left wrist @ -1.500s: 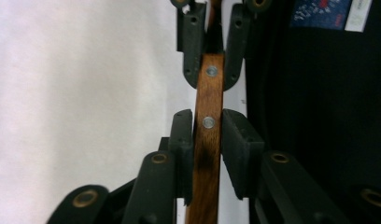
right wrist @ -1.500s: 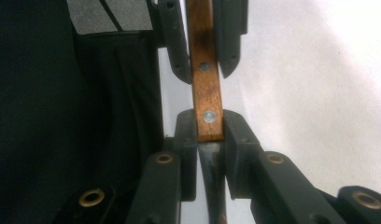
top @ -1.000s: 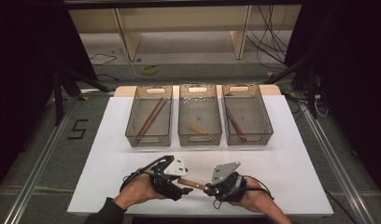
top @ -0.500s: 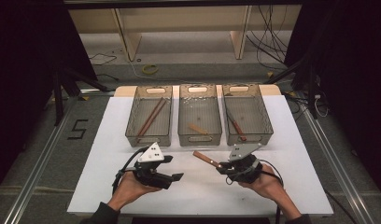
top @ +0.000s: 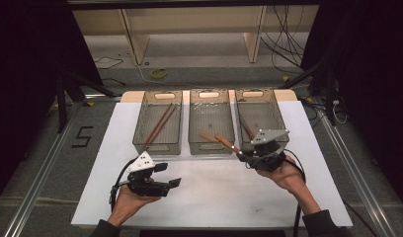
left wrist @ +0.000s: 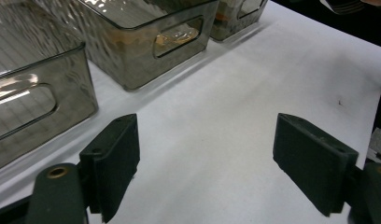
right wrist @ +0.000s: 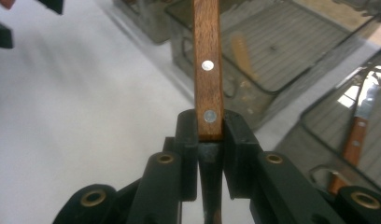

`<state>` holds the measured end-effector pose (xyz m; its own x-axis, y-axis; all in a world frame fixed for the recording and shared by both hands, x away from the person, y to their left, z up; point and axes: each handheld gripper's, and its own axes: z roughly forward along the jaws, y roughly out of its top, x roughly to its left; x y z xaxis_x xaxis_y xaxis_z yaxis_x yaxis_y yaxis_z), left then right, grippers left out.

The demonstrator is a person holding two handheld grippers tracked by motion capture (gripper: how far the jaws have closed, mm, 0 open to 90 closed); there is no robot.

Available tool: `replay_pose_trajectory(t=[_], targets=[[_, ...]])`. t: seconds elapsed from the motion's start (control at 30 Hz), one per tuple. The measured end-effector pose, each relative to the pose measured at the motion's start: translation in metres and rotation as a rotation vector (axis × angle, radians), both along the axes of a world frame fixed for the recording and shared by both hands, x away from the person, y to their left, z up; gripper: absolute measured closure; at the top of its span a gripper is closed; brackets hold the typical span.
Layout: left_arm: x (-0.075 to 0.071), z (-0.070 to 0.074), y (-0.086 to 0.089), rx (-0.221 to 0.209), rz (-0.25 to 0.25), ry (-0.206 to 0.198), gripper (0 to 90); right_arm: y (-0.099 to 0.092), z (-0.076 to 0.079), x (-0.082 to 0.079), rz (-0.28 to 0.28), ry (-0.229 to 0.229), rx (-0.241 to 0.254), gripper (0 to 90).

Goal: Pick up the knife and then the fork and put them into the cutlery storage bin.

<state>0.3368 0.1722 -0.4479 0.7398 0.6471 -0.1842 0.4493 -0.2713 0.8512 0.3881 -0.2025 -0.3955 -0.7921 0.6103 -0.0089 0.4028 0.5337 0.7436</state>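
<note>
The right claw (top: 243, 157) is clamped tight on a wooden handle (right wrist: 208, 70) with two metal rivets; in the right gripper view its black pads pinch the handle's end from both sides, and the handle runs straight up and away from the jaws. From the high view the handle (top: 224, 142) sticks out of the claw toward the left and away from the person, its far end reaching over the near edge of the middle bin (top: 211, 144), with the claw itself just in front of the right bin (top: 268, 108) and above the white bench (top: 214, 197). What kind of tool the handle belongs to cannot be told. The left claw (top: 171, 175) stands wide open with nothing between its pads; its jaws have just been opening. In the left gripper view its two pads (left wrist: 115, 163) sit far apart over bare bench surface, near the front walls of the bins. The left bin (top: 157, 144) holds long brown sticks (top: 160, 123), and a wooden-handled utensil (right wrist: 356, 135) lies in the right bin.
</note>
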Motion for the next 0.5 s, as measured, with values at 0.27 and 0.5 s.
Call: replay_pose_trajectory(t=[0.27, 0.5], targets=[[-0.002, -0.005, 0.009, -0.003, 0.027, -0.007, 20.3, -0.013, 0.015, 0.027, -0.085, -0.009, 0.035, 78.5], [-0.005, -0.005, 0.016, -0.022, 0.058, -0.022, 20.2, -0.022, 0.023, 0.052, -0.155, -0.01, 0.041, 78.5]])
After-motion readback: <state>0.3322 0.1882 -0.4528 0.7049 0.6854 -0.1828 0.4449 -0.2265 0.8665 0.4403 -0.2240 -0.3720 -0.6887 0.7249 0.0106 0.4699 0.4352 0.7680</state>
